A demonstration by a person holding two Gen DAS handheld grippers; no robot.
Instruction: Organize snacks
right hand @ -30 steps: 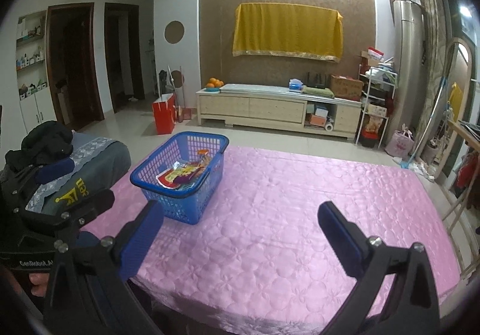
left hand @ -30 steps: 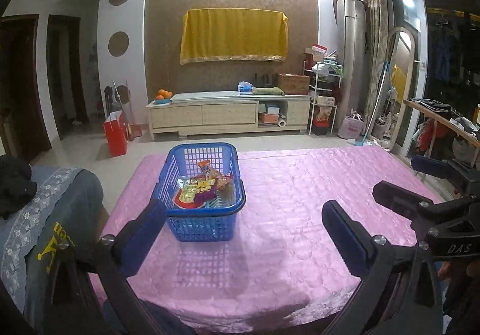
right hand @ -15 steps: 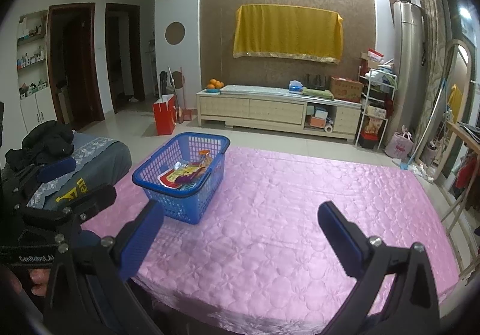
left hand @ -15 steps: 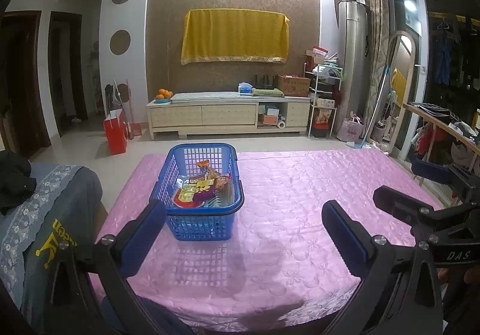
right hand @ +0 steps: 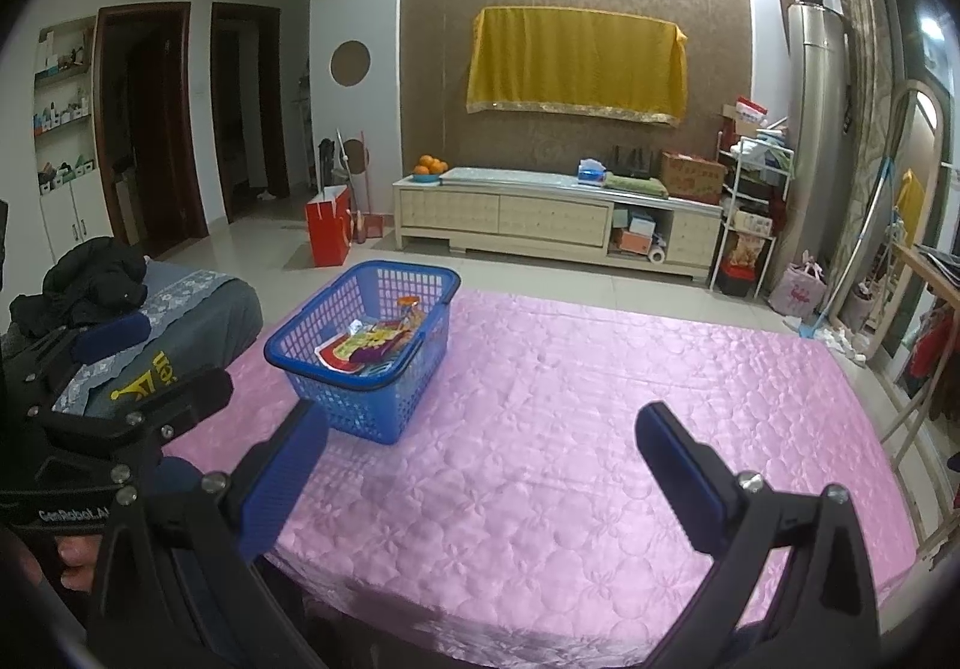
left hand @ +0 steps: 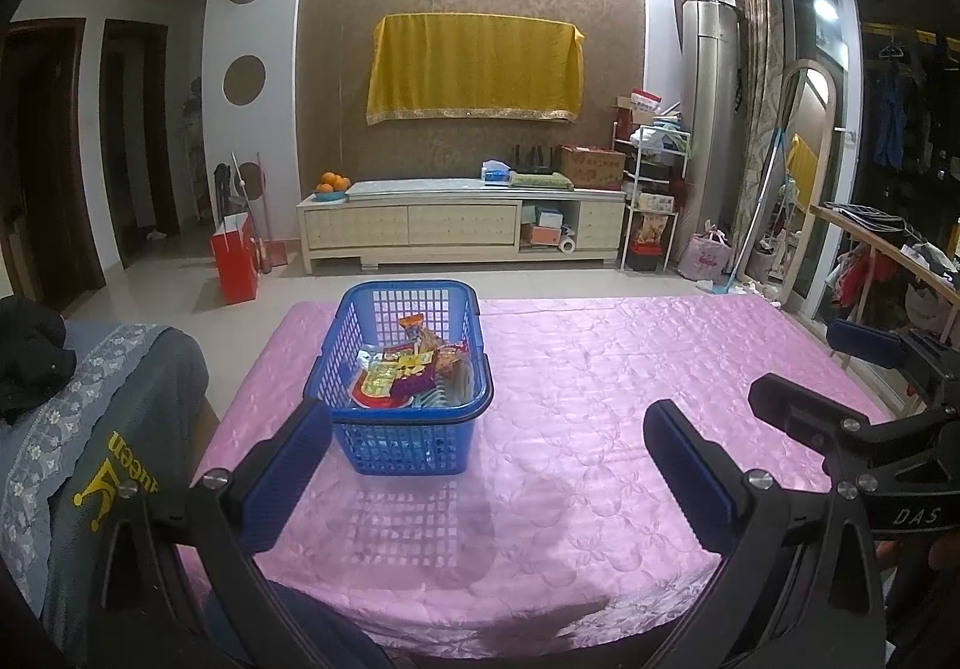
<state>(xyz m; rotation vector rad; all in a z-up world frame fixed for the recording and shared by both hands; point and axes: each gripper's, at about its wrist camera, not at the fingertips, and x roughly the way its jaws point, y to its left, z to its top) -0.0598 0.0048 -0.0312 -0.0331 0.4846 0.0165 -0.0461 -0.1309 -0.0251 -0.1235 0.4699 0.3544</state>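
Pink quilted table cover (left hand: 600, 405) fills the lower half of both views, bare except for one item, so there is free surface at 3 o'clock for sorting.

Grey cushioned seat (left hand: 90, 429) sits at 9 o'clock off the table's left edge, dark clothing (right hand: 90, 279) piled on it, not part of the job.

Blue basket (left hand: 402, 369) stands upright on the cover, left of centre, about 11 o'clock from the left gripper (left hand: 486, 465) and 10 o'clock from the right gripper (right hand: 480, 465). Likely put there as the single holding bin.

Snacks (left hand: 414, 369) lie in a loose heap inside the basket, packets overlapping, one orange-topped packet (left hand: 413, 324) sticking up at 12 o'clock of the pile. None on the cover itself. Exact count unclear.

Left gripper: jaws spread wide, nothing between them, hovering at the near table edge, short of the basket. Right gripper: same, released and empty, well apart from the basket. Both seem held back and wide to be ready for a reach in.

Judgement: sorting looks either not begun or finished; the basket's tall walls mean a top-down reach for the upright packet is easiest.
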